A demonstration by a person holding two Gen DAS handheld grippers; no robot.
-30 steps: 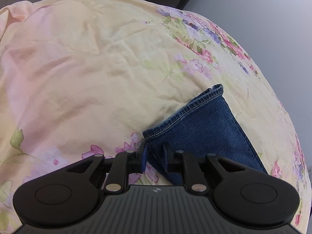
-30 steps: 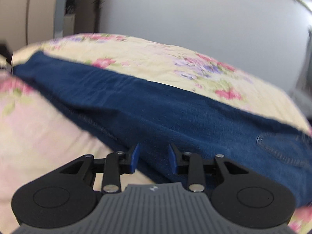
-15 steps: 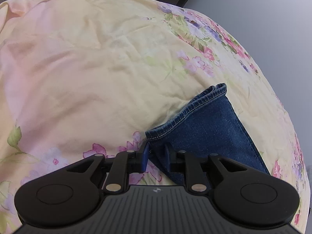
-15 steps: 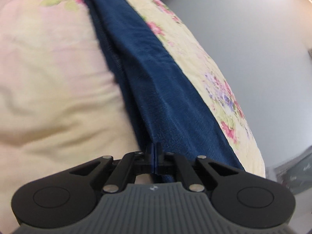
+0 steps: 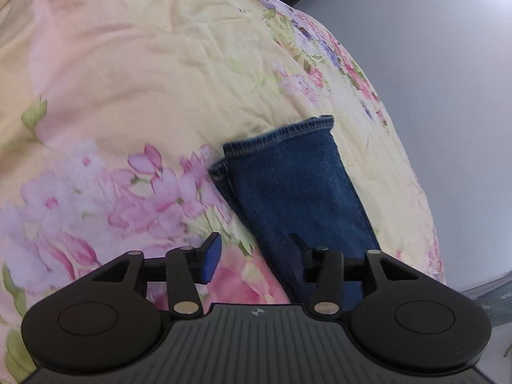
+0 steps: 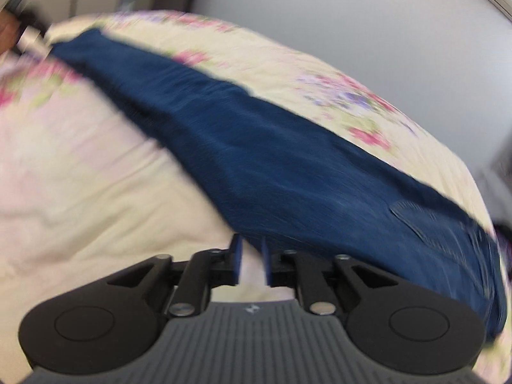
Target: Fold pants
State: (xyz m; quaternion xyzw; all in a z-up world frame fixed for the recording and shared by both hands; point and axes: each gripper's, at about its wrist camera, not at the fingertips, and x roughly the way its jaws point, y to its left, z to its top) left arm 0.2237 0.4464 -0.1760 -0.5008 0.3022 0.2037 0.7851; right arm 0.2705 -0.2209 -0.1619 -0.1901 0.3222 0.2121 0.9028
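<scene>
Your left gripper (image 5: 252, 254) hangs spread wide and empty over the near edge of the dark blue denim pants (image 5: 297, 192), while your right gripper (image 6: 251, 264) is narrowly parted, gripping nothing. One pair of pants lies leg on leg, stretched from lower right to upper left across one floral yellow quilted bedspread (image 5: 144, 80). The lengthwise fold appears done; the crosswise folds remain.

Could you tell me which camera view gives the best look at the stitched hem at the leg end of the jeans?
The left wrist view: the hem is sharp there, its stitching visible, lying on the floral bedspread ahead of the open left gripper. The right wrist view is motion-blurred; it shows the jeans lengthwise, the leg end far off and indistinct.
</scene>
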